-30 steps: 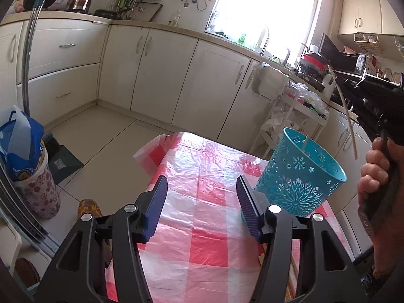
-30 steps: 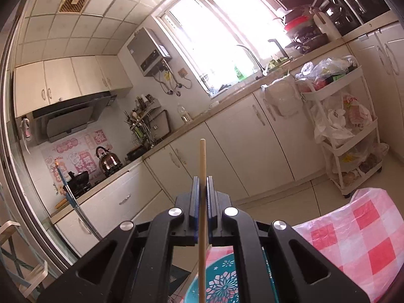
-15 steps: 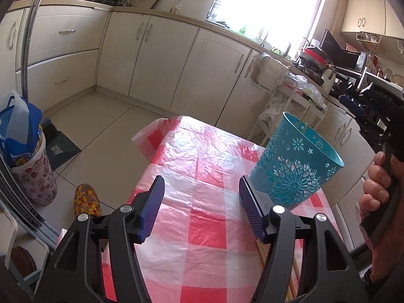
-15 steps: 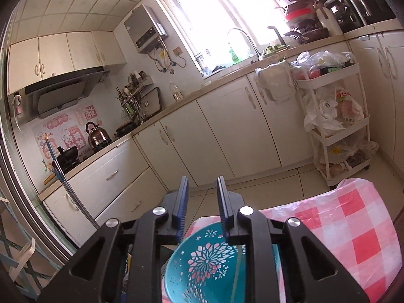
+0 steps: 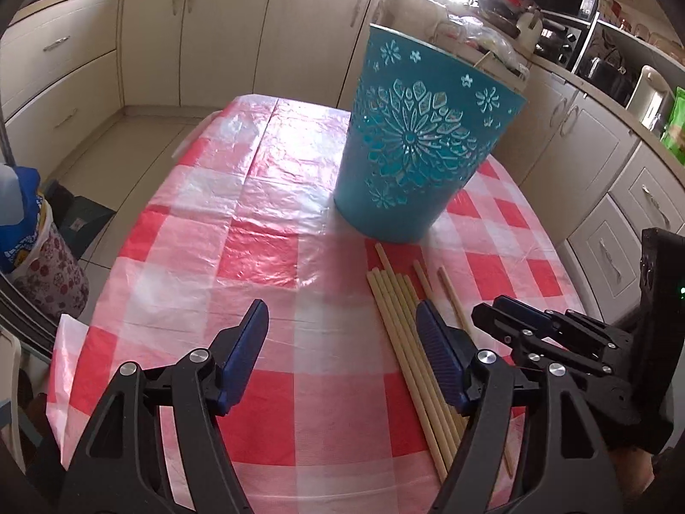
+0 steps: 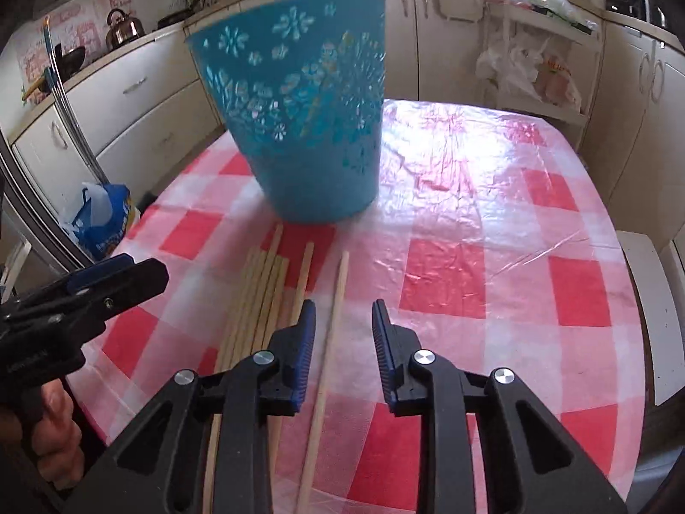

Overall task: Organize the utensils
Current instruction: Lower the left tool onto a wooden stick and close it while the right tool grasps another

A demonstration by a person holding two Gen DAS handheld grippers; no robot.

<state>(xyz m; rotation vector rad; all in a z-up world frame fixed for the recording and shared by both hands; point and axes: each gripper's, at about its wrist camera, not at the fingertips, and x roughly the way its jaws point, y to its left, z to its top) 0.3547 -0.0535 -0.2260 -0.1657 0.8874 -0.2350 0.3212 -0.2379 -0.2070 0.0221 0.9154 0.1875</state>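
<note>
Progress looking partial: I'm seeing one stick tip [image 5: 483, 61] poking over the rim of the teal cut-out plastic bin [image 5: 421, 147], while a row of pale wooden chopsticks [image 5: 406, 334] is still lying on the red-and-white checked plastic tablecloth [image 5: 257, 252] just in front of it. Left gripper [image 5: 342, 353] is hanging wide apart, empty. Right gripper [image 6: 343, 334] is straddling the lone outer chopstick [image 6: 332, 334], pads not touching. Cream kitchen cabinets [image 5: 222, 30] are ringing the table.
</note>
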